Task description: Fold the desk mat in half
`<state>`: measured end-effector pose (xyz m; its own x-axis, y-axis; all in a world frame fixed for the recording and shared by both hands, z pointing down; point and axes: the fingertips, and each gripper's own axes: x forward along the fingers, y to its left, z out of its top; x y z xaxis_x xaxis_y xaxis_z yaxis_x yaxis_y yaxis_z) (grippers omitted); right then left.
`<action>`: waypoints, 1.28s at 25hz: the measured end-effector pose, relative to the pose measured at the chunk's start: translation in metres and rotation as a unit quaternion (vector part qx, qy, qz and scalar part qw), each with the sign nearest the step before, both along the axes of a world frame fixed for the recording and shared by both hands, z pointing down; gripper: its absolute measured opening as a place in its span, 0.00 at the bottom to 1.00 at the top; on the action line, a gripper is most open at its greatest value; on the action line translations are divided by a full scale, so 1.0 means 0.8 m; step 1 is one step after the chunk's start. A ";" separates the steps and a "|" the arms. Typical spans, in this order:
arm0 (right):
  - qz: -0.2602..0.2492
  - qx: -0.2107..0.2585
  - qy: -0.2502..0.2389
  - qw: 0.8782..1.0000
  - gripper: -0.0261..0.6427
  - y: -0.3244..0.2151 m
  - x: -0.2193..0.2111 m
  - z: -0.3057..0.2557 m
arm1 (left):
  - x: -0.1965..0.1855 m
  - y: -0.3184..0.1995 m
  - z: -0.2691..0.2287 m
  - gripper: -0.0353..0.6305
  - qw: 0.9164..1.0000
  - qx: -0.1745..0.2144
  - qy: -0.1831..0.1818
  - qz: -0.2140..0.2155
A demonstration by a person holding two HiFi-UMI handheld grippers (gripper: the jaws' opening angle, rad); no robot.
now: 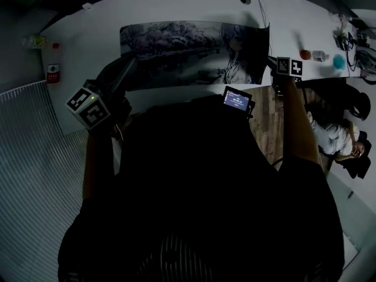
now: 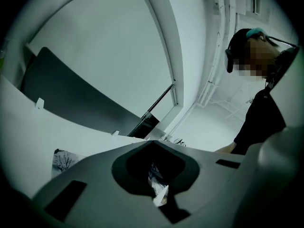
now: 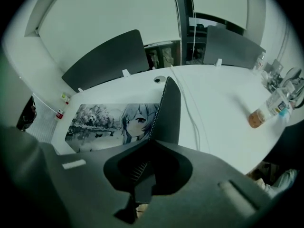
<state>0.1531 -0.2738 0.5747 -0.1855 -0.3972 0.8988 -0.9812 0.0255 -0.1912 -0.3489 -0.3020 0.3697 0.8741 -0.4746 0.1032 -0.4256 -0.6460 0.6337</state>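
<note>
The desk mat [image 1: 188,49], printed with a grey landscape and a drawn face, lies lengthwise on the white table [image 1: 176,4]. My left gripper [image 1: 128,60] is at the mat's left end, shut on a bit of printed mat that shows between the jaws in the left gripper view, where that gripper [image 2: 159,191] points upward. My right gripper [image 1: 271,60] is shut on the right end. In the right gripper view that gripper [image 3: 142,182] holds this end raised, so the dark underside [image 3: 168,110] stands upright over the flat mat [image 3: 104,122].
Small bottles [image 1: 35,41] and a red-labelled one [image 1: 54,70] stand at the table's left end. A bottle [image 3: 268,108] lies to the right, and a cable [image 3: 190,108] runs across the top. Dark dividers [image 3: 107,58] line the far edge. A seated person [image 1: 335,137] is at right.
</note>
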 end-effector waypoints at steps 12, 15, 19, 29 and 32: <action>-0.099 -0.018 -0.030 0.994 0.05 -0.060 -0.139 -0.042 | -0.054 -0.008 0.012 0.06 0.999 -0.017 0.027 -0.008; -0.129 -0.027 -0.037 0.991 0.05 -0.078 -0.180 -0.047 | -0.068 -0.013 0.011 0.06 0.999 -0.018 0.028 -0.013; -0.172 -0.033 -0.046 0.983 0.05 -0.093 -0.235 -0.054 | -0.089 -0.021 0.014 0.06 0.999 -0.020 0.033 -0.025; -0.256 -0.037 -0.109 0.960 0.05 -0.111 -0.393 -0.089 | -0.115 -0.020 0.033 0.06 0.997 -0.038 0.055 -0.039; -0.288 -0.045 -0.128 0.948 0.05 -0.114 -0.437 -0.088 | -0.122 -0.019 0.039 0.06 0.996 -0.041 0.058 -0.052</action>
<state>-0.1962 -0.3652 0.5042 -0.5642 -0.0882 0.8209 -0.7311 0.5152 -0.4472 -0.4469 -0.3170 0.4006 0.8290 -0.5574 0.0462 -0.4084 -0.5468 0.7309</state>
